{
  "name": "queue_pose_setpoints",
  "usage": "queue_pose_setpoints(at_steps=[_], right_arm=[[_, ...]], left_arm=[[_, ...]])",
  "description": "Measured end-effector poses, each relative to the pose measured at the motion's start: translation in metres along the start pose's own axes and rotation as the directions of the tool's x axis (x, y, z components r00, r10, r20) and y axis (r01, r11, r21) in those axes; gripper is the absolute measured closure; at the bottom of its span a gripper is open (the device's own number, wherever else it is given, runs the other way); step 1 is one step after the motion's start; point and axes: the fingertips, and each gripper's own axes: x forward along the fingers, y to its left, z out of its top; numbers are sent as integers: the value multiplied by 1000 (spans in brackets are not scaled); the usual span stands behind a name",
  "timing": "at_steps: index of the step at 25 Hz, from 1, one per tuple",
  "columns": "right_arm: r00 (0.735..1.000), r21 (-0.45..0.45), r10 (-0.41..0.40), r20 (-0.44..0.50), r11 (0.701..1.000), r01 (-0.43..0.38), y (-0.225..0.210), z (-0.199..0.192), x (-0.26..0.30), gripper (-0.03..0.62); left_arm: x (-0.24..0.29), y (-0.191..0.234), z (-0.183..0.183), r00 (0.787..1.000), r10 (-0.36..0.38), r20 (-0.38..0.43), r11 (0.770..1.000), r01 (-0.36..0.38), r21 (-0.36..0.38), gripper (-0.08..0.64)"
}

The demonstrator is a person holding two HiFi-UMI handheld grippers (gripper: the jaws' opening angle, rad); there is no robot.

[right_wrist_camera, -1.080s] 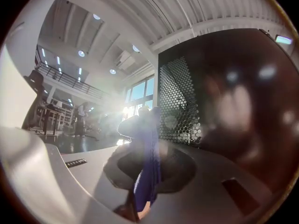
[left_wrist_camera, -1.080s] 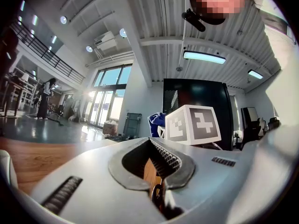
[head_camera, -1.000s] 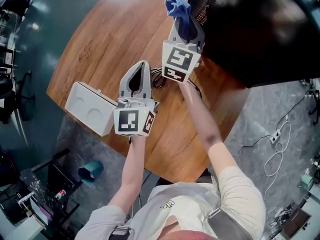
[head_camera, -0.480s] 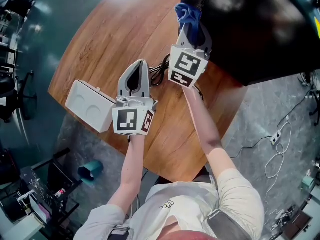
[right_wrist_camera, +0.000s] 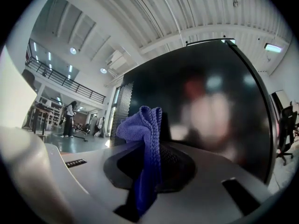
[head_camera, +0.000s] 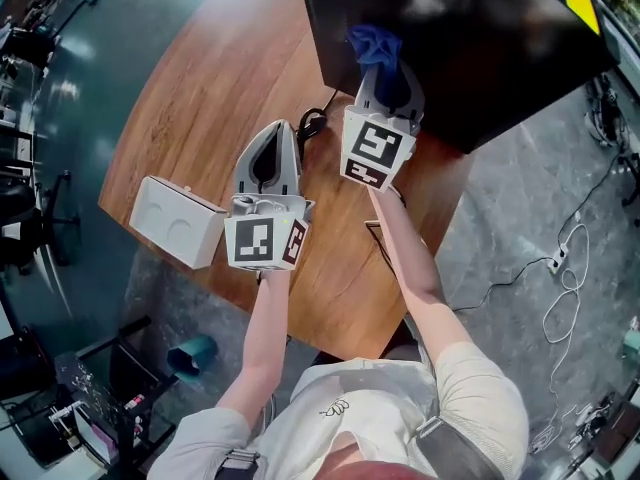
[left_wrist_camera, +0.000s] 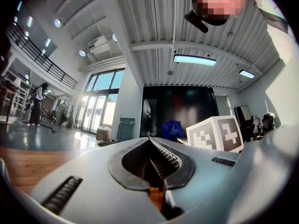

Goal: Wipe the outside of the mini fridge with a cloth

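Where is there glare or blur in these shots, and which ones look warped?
Head view: light washes out the far edge of the table, and pale glare sits on the glossy fridge. Right gripper view: fisheye bows the fridge, its reflections smeared, while the cloth is sharp. Left gripper view: windows blown out, corners dark.
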Motion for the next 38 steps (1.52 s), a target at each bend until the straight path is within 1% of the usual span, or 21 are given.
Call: queue_pose_setpoints(at_steps=[5,11,14,17,21,26,30,33,35,38], right_arm=[[997,0,-76,3,997,76,-55,5,-27,530],[990,-5,-138,6,990,138,-105,12,-56,531],[984,-49,-177,18,983,177,-128,16,-67,531],[974,-100,-224,33,969,226,-151,19,-79,531],[961,-117,-274,36,954,277,-175,18,-93,529],[940,-113,-340,16,934,340,-201,13,-106,531],[923,-182,-385,21,906,382,-220,11,-114,530],[908,-182,-418,8,893,412,-234,6,-116,531],[902,-177,-431,1,888,425,-240,4,-116,531],[900,-160,-436,3,888,431,-242,4,-121,531]], left_arm=[[8,-32,8,999,-47,15,999,47,-8,555],[14,-66,15,995,-94,30,995,94,-18,555],[20,-77,16,994,-108,28,994,109,-33,555],[25,-94,18,990,-138,41,989,139,-40,555],[26,-113,18,983,-178,46,983,180,-42,555],[28,-122,16,978,-203,43,977,205,-52,555],[32,-128,17,975,-217,47,974,220,-53,555],[34,-129,15,974,-223,43,972,225,-59,555],[36,-128,12,974,-223,38,972,225,-63,555],[39,-125,9,975,-218,36,973,220,-69,555]])
